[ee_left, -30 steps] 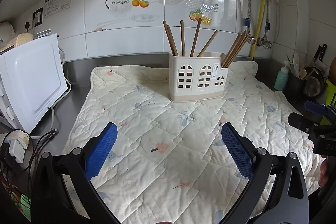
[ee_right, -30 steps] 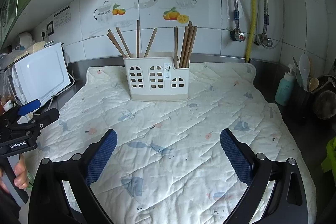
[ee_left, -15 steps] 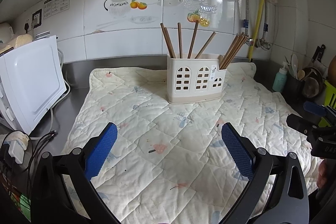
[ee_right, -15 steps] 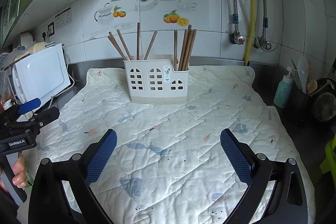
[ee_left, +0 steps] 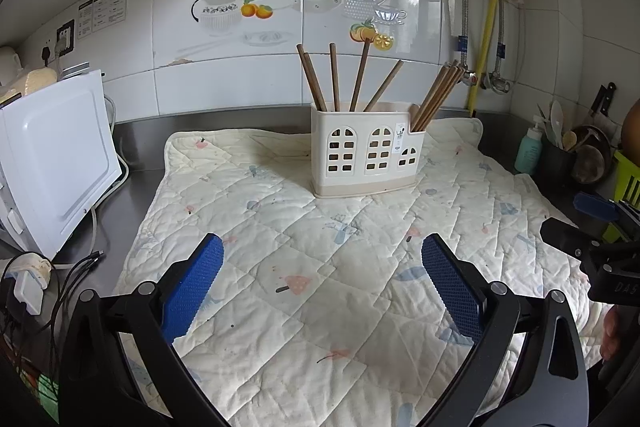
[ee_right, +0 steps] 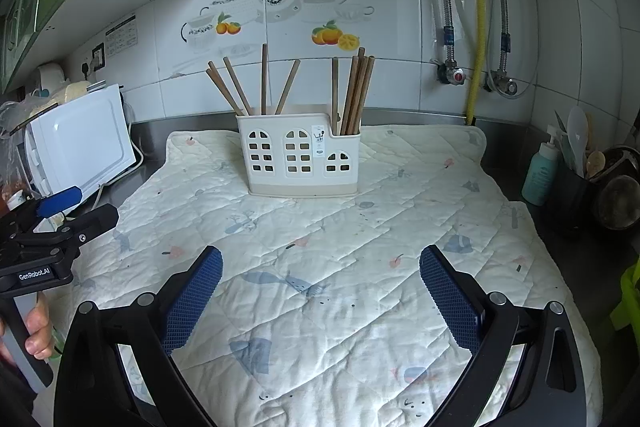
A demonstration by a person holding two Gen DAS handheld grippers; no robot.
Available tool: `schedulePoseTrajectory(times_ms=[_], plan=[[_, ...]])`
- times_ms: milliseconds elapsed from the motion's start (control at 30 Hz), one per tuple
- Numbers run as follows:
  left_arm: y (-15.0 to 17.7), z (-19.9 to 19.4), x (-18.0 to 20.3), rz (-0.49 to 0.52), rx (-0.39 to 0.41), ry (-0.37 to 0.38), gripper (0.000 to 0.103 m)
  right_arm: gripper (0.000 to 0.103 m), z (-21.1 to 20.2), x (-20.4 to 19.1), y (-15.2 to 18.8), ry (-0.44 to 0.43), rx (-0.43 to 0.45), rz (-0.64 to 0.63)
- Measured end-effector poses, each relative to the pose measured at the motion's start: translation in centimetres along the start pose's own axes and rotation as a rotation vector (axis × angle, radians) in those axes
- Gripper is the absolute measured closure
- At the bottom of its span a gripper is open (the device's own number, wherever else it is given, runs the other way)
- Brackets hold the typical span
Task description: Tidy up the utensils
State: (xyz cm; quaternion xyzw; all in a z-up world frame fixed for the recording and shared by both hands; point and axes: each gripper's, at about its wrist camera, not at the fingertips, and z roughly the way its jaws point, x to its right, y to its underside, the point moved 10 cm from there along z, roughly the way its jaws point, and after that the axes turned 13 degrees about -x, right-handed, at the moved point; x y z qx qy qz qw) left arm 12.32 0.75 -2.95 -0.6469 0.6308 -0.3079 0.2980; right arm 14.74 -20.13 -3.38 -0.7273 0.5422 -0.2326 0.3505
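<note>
Hovering over quilted mat point(ee_left: 320, 307), both hand-held grippers gape

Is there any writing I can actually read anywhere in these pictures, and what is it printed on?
"GenRobot.AI": on the black body of the left gripper, seen from the right wrist view.
"DAS", cut off by the frame edge: on the black body of the right gripper.
Wall notice: too small to read.
Sticker on the utensil holder: too small to read.
Green bottle label: blurred.
</note>
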Motion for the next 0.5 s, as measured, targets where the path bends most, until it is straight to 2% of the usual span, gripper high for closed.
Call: schedulePoseTrajectory(times_ms=[500], plan=[[0.07,0.06,-0.34,-0.006,0.001,-0.007,0.005,0.007,0.1,-0.21,0.06,-0.005,-0.002,-0.005]])
